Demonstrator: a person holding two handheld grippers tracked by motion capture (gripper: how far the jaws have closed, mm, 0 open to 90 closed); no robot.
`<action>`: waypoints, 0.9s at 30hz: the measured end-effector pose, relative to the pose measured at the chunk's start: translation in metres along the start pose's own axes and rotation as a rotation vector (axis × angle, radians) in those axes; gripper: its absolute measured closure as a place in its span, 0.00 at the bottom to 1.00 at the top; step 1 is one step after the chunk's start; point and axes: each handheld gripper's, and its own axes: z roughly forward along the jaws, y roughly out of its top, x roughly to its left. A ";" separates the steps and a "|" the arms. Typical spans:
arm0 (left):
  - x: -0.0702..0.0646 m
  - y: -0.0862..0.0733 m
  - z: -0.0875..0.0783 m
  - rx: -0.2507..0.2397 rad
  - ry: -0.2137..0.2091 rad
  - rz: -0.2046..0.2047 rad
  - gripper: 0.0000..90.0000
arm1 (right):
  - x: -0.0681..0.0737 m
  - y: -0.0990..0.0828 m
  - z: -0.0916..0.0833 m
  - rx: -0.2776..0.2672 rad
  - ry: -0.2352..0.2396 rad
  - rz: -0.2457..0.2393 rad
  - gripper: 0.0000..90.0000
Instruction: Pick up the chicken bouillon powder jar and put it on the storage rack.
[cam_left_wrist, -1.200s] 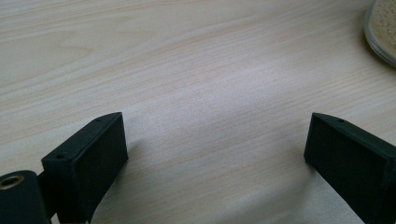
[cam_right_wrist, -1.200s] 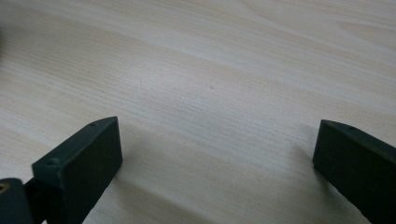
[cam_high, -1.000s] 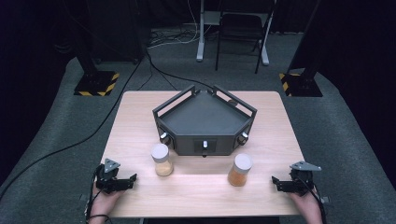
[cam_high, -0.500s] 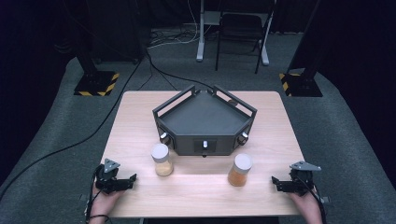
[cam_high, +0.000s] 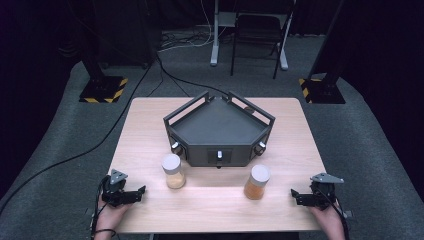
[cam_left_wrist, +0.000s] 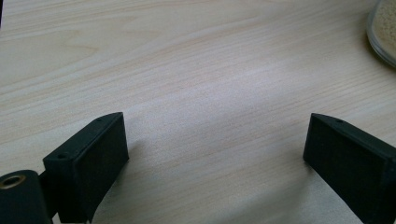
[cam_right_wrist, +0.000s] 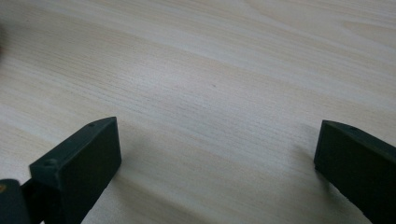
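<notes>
Two jars on the table (cam_high: 215, 205), white-lidded, upright, well apart: left jar (cam_high: 173, 171) pale-filled, right jar (cam_high: 257, 182) orange-filled, both just before the tray (cam_high: 218, 131). Left gripper (cam_high: 141, 190), jaws wide, empty, near front left corner, left jar nearest. Right gripper (cam_high: 295, 194), jaws wide, empty, near front right corner, right jar nearest.

both grippers black w/ two blocky flat-faced jaws. left gripper (cam_high: 141, 190): grey three-cornered plate on top, black cable looping off its back, a small screw hole on each jaw's top face (brass-ringed hole at the base). right gripper (cam_high: 295, 194): same grey plate, cable too. dark band on the left wrist.
</notes>
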 end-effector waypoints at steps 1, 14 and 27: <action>0.001 -0.001 0.000 -0.004 -0.006 -0.007 0.07 | 0.000 0.000 0.000 0.000 0.000 0.000 0.00; 0.014 -0.009 -0.016 -0.098 -0.075 -0.084 0.10 | 0.000 0.000 0.000 0.001 0.001 -0.001 0.00; 0.011 -0.011 -0.043 -0.229 -0.118 -0.082 0.10 | 0.000 0.002 0.001 0.001 0.000 -0.001 0.00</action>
